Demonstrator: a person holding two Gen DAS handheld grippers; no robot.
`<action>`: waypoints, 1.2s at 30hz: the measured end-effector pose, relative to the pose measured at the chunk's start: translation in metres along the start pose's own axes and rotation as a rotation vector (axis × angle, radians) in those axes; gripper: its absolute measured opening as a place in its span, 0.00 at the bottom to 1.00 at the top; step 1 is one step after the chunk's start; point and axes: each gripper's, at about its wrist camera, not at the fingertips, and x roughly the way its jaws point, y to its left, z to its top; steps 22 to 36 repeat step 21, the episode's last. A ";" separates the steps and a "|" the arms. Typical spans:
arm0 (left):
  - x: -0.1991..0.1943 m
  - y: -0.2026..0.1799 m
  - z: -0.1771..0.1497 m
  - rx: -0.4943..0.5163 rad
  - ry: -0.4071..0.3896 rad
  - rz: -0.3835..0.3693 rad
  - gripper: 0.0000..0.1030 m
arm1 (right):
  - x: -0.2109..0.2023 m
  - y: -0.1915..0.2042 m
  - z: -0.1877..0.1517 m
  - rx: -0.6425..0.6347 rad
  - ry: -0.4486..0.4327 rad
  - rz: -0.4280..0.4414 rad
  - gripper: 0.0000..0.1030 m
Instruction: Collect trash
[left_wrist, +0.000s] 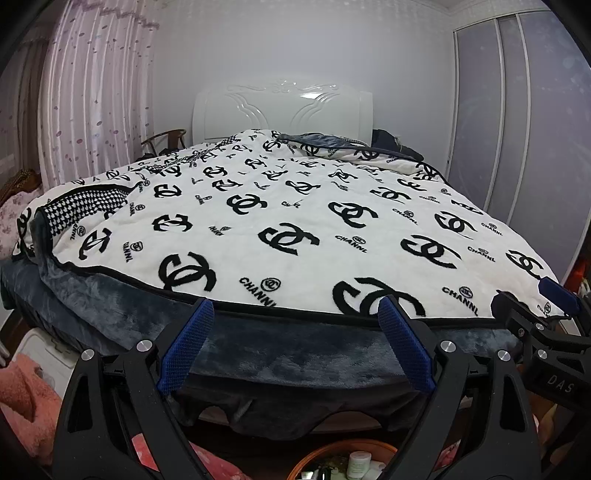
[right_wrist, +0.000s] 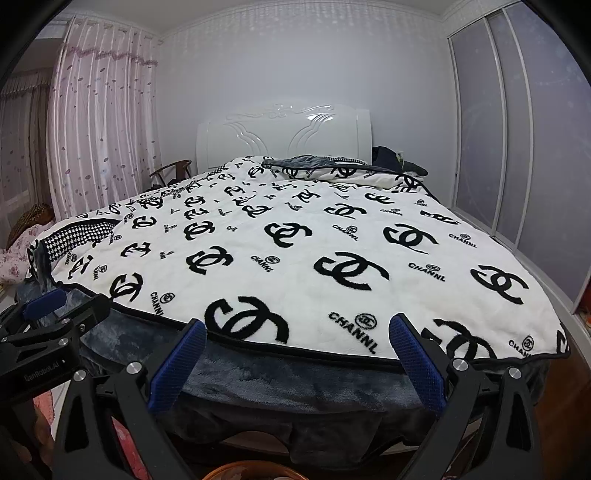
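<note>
My left claw (left_wrist: 295, 314) hangs at the foot of the bed with its two blue-padded fingers spread wide and nothing between them. My right claw (right_wrist: 301, 336) is just beside it, its fingers likewise well apart and empty; each claw shows at the edge of the other's view.

Nearest to me, below the foot of the bed and under the left claw, sits a round brown basin (left_wrist: 341, 459) holding small bottles and a white-capped jar (left_wrist: 358, 463); whether any of this is trash I cannot tell. The same basin's rim (right_wrist: 251, 470) peeks in under the right claw. Left of the basin lies a crumpled salmon-pink cloth (left_wrist: 22, 398).

Beyond the claws, a dark grey plush blanket (left_wrist: 277, 354) drapes over the foot of the bed. On top of it spreads a white quilt printed with black interlocking logos (left_wrist: 295, 206), covering almost the whole bed and turned back at the far right corner.

At the far end stands a glossy white carved headboard (left_wrist: 282, 109). Left of the headboard are a dark wooden chair (left_wrist: 166, 138) and pale pink dotted curtains (left_wrist: 96, 92); right of it are frosted sliding wardrobe doors (left_wrist: 517, 122).
</note>
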 end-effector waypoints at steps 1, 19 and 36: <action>0.000 0.000 0.000 0.001 0.000 0.000 0.86 | -0.001 0.000 0.000 0.000 0.000 -0.002 0.95; 0.001 0.007 0.002 0.001 0.010 -0.002 0.86 | -0.002 -0.002 -0.002 0.004 0.004 -0.004 0.95; 0.000 0.006 0.002 -0.001 0.008 0.000 0.86 | -0.002 -0.002 -0.003 0.009 0.004 -0.007 0.95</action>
